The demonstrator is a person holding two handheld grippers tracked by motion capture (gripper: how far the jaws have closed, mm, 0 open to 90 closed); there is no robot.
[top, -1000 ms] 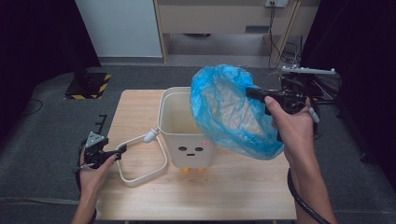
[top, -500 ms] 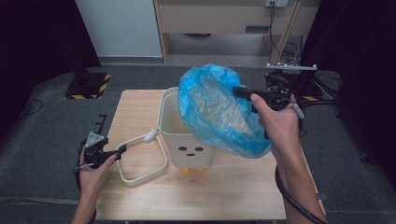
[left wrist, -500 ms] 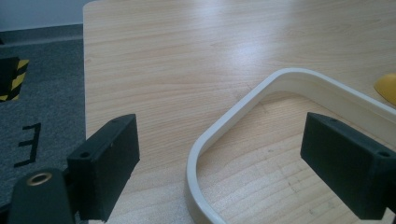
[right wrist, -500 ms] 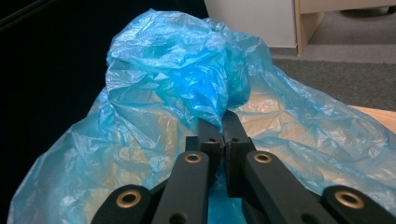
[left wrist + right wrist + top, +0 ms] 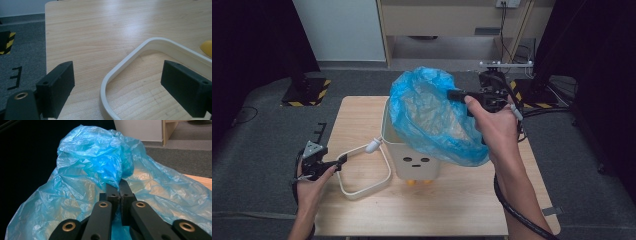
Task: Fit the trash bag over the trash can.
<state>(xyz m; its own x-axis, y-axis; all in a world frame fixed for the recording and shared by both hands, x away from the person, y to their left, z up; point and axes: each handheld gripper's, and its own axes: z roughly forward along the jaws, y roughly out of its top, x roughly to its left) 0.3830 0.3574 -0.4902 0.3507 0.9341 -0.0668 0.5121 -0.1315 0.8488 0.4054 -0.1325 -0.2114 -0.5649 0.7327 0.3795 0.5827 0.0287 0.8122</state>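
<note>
Above the white bin (image 5: 412,155) at the middle of the table (image 5: 462,205), the right gripper (image 5: 455,94) is clenched on a blue plastic bag (image 5: 432,120) draped over the bin's rim. Near the table's left edge, the left gripper (image 5: 343,160) hangs released, its 2 jaws straddling the bin's white handle (image 5: 140,50).
</note>
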